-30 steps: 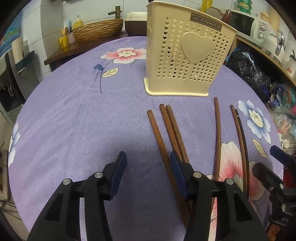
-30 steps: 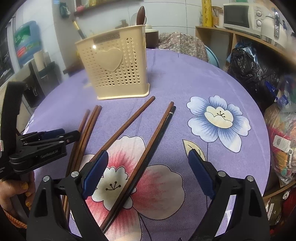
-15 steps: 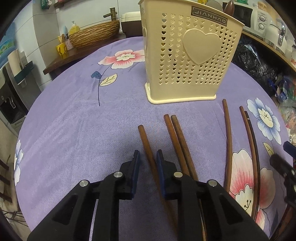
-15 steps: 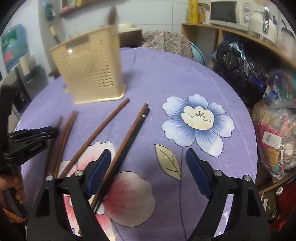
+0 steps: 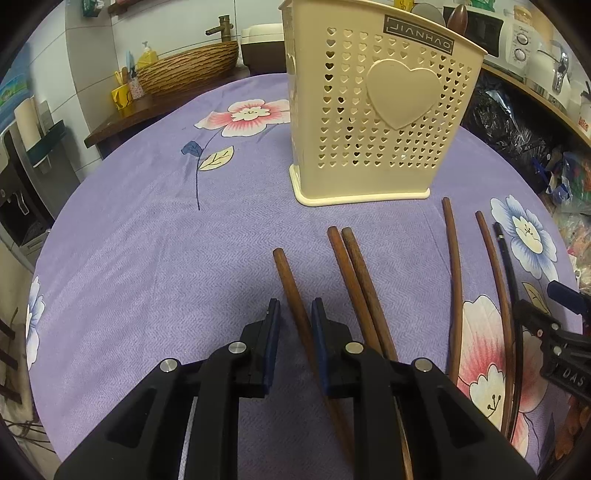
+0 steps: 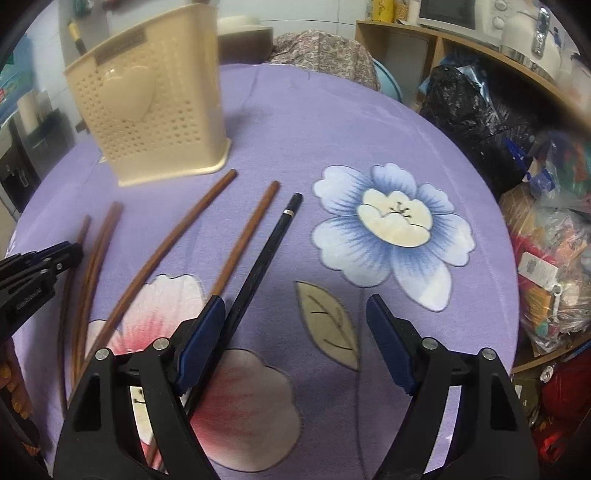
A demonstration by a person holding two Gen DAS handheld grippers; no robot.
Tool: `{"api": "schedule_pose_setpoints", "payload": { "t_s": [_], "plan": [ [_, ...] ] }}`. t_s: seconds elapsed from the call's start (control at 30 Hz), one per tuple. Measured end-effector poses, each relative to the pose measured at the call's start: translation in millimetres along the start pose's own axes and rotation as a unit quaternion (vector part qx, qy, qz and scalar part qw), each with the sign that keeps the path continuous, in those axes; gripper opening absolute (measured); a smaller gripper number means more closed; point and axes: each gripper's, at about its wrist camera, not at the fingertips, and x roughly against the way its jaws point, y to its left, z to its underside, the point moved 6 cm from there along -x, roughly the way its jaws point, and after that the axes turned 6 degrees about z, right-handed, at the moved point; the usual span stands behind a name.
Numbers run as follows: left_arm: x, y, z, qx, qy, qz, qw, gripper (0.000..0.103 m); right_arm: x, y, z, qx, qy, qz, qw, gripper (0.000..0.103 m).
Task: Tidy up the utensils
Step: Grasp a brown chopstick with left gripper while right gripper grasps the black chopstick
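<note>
Left gripper (image 5: 293,321) angled downward, jaws nearly closed, right gripper (image 6: 295,321) angled downward, jaws wide apart

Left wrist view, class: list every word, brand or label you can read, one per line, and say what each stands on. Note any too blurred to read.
"JIANHAO": dark label near the top of the cream utensil holder.
"DAS": partial lettering on the right tool.
Appliance dials on the shelf: too small to read.

Home kitchen-dining room, floral purple tablecloth (image 5: 147,240) covering round table, microwave (image 6: 447,13) sitting on wooden shelf (image 6: 406,40), basin with faucet (image 5: 188,70) showing behind
</note>
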Motion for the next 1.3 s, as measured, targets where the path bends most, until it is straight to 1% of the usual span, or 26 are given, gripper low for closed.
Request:
{"api": "schedule_pose_setpoints", "payload": {
  "t_s": [0.13,0.2,0.27,0.3,0.33,0.4,0.5,0.57,0.67,0.83,0.9,1.03,1.2,1.3],
  "plan": [
    [0,0,0,0.001,-0.001,-0.002,1.0000,0.019,-1,-5,-1,-0.010,0.003,-0.007,1.000,0.078],
    [0,0,-1,0.004,-0.001,0.000,1.0000,0.019,-2,-4,-4,-0.017,-0.001,-0.013,1.000,0.074],
    [0,1,-1,0.009,0.000,0.003,1.0000,0.019,-7,-2,-7,-0.023,0.005,-0.024,0.999,0.067],
    [0,1,-1,0.010,0.000,0.003,0.9999,0.019,-9,-2,-9,-0.026,0.004,-0.023,0.999,0.065],
    [-1,1,-2,0.012,0.001,0.005,0.9999,0.019,-10,-2,-12,-0.029,0.004,-0.024,0.999,0.060],
    [-1,0,-3,0.013,0.001,0.006,0.9999,0.019,-14,-2,-18,-0.039,0.004,-0.026,0.999,0.057],
    [-4,-4,-6,0.011,0.001,0.005,0.9999,0.019,-21,0,-28,-0.033,0.004,-0.012,0.999,0.047],
    [-6,-7,-8,0.011,0.002,0.009,0.9999,0.019,-27,0,-36,-0.039,0.005,-0.012,0.999,0.035],
    [-11,-14,-14,0.003,0.005,0.007,1.0000,0.019,-36,3,-49,-0.044,0.008,-0.015,0.999,0.025],
    [-14,-18,-18,-0.006,0.010,0.003,0.9999,0.018,-44,10,-61,-0.045,0.010,-0.012,0.999,0.019],
    [-14,-19,-18,-0.010,0.009,0.000,0.9999,0.017,-44,12,-60,-0.047,0.009,-0.013,0.999,0.018],
    [-15,-17,-19,-0.006,0.008,0.001,1.0000,0.012,-43,11,-59,-0.052,0.006,-0.012,0.999,0.012],
    [-15,-13,-21,0.010,0.002,0.013,0.9999,0.011,-45,8,-60,-0.062,-0.001,-0.024,0.998,0.011],
    [-14,-9,-22,0.026,-0.004,0.027,0.9993,0.011,-43,8,-59,-0.065,-0.009,-0.034,0.997,0.011]
  ]
}}
